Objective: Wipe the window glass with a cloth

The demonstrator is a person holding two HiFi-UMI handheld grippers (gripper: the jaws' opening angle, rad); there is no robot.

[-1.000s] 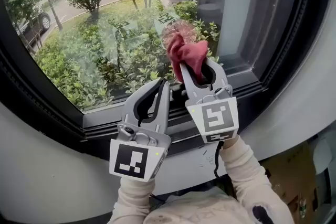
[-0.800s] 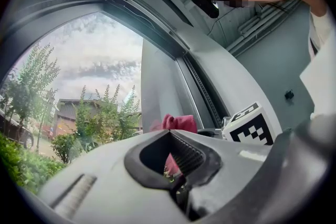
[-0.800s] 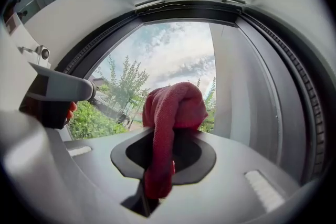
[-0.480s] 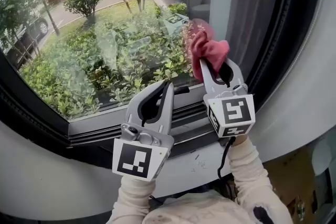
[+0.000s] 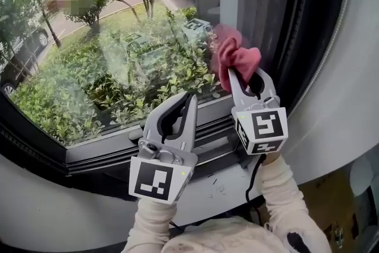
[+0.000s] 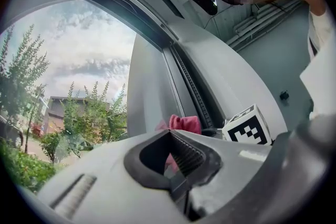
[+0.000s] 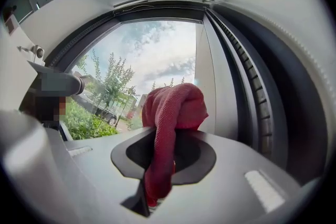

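The window glass (image 5: 118,56) fills the upper left of the head view, with bushes and a street behind it. A bunched red cloth (image 5: 235,60) is pressed against the pane near its lower right corner, beside the dark frame upright (image 5: 278,15). My right gripper (image 5: 245,77) is shut on that cloth (image 7: 172,113), which hangs down through its jaws. My left gripper (image 5: 186,99) is shut on nothing, lower and to the left, its tips over the sill rail (image 5: 106,148). From the left gripper view the cloth (image 6: 184,124) shows just past the closed jaws.
A dark frame and track (image 5: 207,139) run along the bottom of the pane, with a white curved wall (image 5: 53,216) beneath. The white wall (image 5: 349,68) rises on the right. A cardboard box (image 5: 331,198) stands on the floor at lower right.
My right gripper has carried the cloth rightward along the lower glass, from mid-pane to beside the right frame upright. The left gripper has stayed shut near the sill.
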